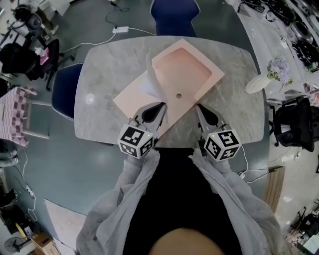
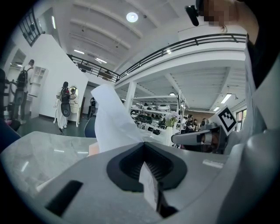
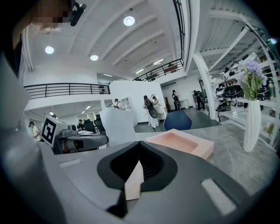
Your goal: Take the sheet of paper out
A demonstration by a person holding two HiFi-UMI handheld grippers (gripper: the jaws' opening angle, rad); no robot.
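Observation:
A pink box [image 1: 184, 69] lies open on the grey marble table [image 1: 99, 99], its deep tray half at the back right and its flat half to the left. A white sheet of paper [image 1: 149, 84] stands up from the flat half. My left gripper [image 1: 160, 105] is shut on the sheet's near edge; in the left gripper view the sheet [image 2: 111, 120] rises ahead of the jaws of that gripper [image 2: 151, 183]. My right gripper [image 1: 198, 106] sits at the box's near edge. In its own view this gripper [image 3: 133, 181] is shut on a thin pale pink edge, with the tray [image 3: 177, 143] just beyond.
A white vase of purple flowers [image 1: 259, 82] stands at the table's right end, also in the right gripper view [image 3: 251, 118]. Blue chairs [image 1: 174, 15] [image 1: 65, 89] stand at the far and left sides, a black chair [image 1: 294, 122] to the right. Both grippers are near the table's front edge.

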